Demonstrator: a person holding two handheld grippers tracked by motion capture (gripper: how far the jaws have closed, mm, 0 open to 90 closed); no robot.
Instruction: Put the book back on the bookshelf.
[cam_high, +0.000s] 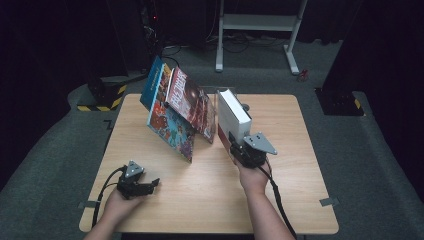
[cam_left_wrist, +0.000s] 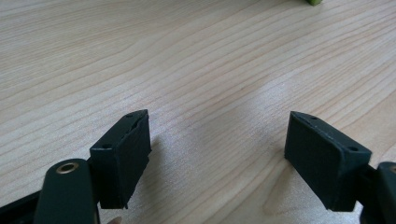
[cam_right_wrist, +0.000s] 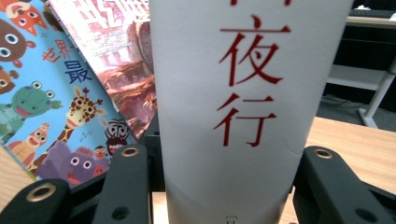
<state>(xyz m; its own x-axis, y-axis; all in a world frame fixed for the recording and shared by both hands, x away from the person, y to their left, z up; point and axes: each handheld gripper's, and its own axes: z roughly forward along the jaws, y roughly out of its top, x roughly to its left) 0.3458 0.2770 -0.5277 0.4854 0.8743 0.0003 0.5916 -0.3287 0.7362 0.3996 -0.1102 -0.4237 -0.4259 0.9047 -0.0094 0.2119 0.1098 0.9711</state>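
At the table's (cam_high: 210, 200) near-left corner the left gripper (cam_high: 150, 186) rests low on the wood, jaws apart, nothing between them. Left of centre, a blue cartoon-animal book (cam_high: 167, 122) and a red magazine (cam_high: 192, 105) lean tilted, overlapping. Just right of them the right gripper (cam_high: 239, 145) clamps the white book (cam_high: 232, 117) by its spine, red characters facing the gripper camera, book held upright above the tabletop.
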